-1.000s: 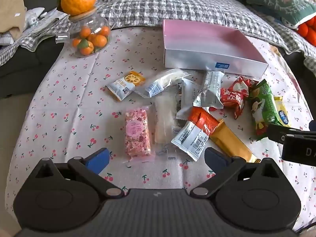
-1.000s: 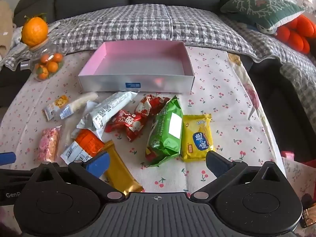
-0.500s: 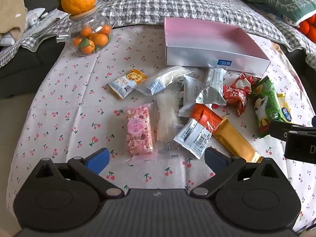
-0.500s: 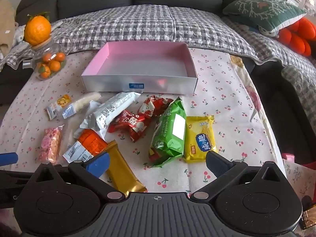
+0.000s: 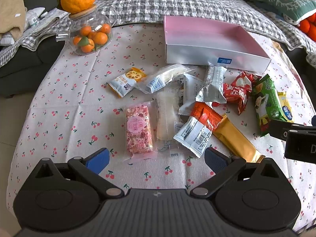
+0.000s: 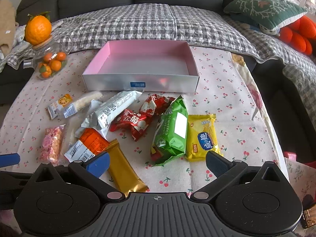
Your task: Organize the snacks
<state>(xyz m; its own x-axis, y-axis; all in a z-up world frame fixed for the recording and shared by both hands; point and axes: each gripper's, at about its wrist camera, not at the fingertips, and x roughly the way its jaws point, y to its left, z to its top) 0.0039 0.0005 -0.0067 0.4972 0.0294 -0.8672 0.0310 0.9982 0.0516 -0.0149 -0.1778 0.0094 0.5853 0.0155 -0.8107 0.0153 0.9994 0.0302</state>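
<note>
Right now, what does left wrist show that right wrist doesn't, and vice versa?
Left wrist only: the pink snack bar lies full in front of the open left gripper, and the right gripper's body shows at the edge. Right wrist only: the whole yellow packet beside the green bag, ahead of the open right gripper, and the empty floor of the pink box. Both: box, gold bar, red packets, glass jar of oranges.

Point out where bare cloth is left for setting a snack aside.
Free: the cloth between the glass jar and the pink snack bar, and right of the yellow packet. The pink box is empty. Crowded: the snack pile in front of it.
</note>
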